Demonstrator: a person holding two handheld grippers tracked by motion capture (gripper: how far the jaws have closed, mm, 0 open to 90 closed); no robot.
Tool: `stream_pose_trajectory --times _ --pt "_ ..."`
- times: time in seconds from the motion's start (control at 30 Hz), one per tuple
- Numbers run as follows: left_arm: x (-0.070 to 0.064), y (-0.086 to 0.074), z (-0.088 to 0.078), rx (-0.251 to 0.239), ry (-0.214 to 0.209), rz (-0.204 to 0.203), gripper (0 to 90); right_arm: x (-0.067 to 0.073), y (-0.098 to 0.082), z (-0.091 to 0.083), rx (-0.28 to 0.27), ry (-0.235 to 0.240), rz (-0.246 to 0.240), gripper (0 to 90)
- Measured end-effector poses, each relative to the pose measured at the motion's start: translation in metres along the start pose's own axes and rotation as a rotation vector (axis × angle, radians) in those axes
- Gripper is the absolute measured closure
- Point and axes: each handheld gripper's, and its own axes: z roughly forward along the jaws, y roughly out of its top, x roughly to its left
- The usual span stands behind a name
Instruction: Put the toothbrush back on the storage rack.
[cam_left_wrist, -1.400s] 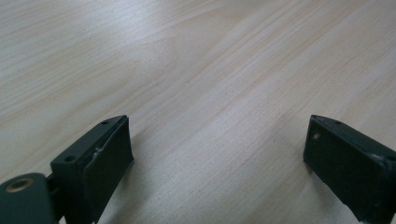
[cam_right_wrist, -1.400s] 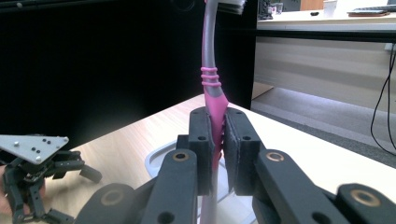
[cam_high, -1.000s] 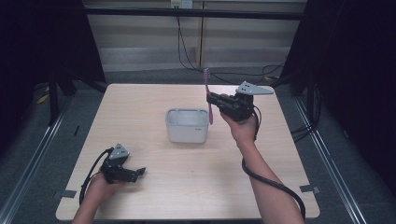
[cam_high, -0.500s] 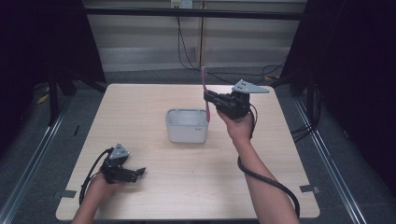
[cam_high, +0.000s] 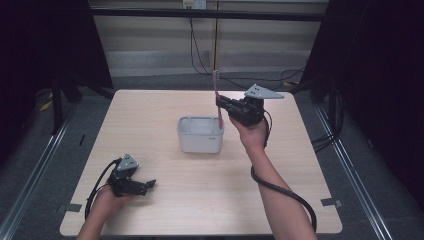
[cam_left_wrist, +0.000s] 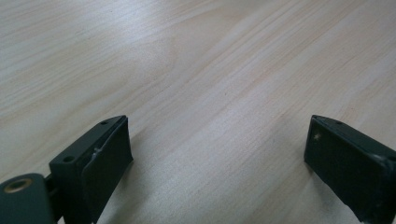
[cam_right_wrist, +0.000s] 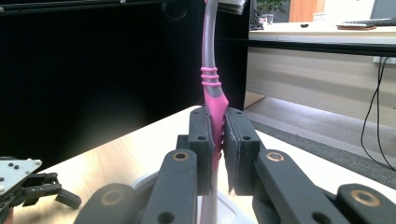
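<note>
Pale wood worktop: right hand-held gripper clamps pink toothbrush upright, lower end inside white tub. Left hand-held gripper rests near front-left, jaws wide apart, holding nothing.

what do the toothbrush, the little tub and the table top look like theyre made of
Toothbrush: likely plastic, a glossy grey stem with a pink, probably rubbery grip marked by raised rings. Tub: seemingly plastic, a matte pale grey with rounded corners and thin walls. Table top: light wood or a wood-look laminate, with fine grain lines and a smooth, low sheen.
</note>
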Motion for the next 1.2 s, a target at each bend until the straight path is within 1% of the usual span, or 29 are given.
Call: stream_pose_trajectory --times 0.13,0.63,0.7,0.83,1.2 --pt "0.0 0.0 0.0 0.0 0.0 0.0 6.9 0.0 -0.003 0.003 -0.001 -0.007 0.007 82.7" --pt "0.0 0.0 0.0 -0.002 0.001 -0.002 6.7 0.002 -0.01 0.011 -0.001 -0.013 0.002 82.8" --pt "0.0 0.0 0.0 -0.002 0.001 -0.001 6.7 0.001 -0.011 0.011 -0.005 -0.015 -0.003 82.7" --pt "0.0 0.0 0.0 -0.002 0.001 -0.001 6.7 -0.001 -0.012 0.011 -0.01 -0.019 0.002 82.7" --pt "0.0 0.0 0.0 -0.002 0.001 -0.001 6.7 -0.002 -0.022 0.015 0.004 -0.026 0.008 82.7"
